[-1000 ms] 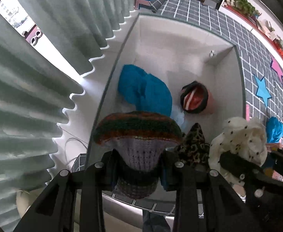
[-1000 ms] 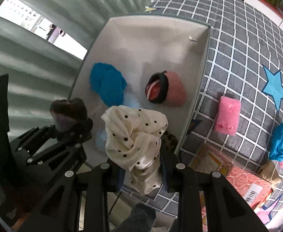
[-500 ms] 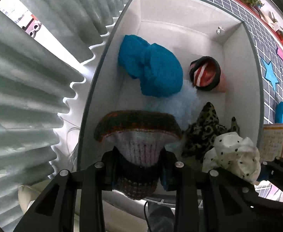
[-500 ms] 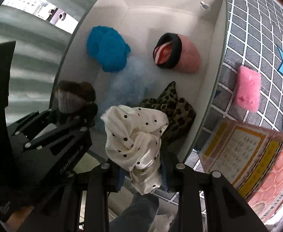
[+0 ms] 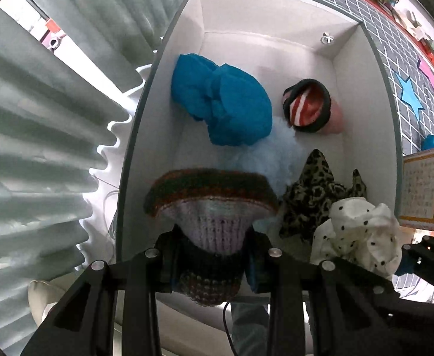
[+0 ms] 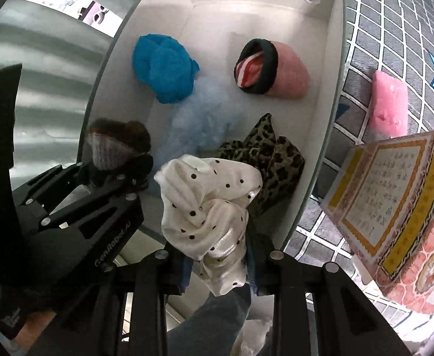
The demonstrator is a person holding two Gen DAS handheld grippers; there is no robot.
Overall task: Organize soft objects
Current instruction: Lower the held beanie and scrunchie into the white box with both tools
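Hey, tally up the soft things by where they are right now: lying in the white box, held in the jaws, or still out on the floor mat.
In the white box: 4 (blue bundle, pale blue fluff, pink roll, leopard cloth)
Held: 2 (knit hat, polka-dot cloth)
On the mat: 2 (pink pad, blue item)
Total: 8

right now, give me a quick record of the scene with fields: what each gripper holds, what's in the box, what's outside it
left gripper: shut on knit hat, above the box
right gripper: shut on polka dot cloth, above the box's near end
box: white, open top
in box: blue cloth, pale blue fluff, pink hat, leopard cloth
outside box: pink pad, printed carton on the checked mat
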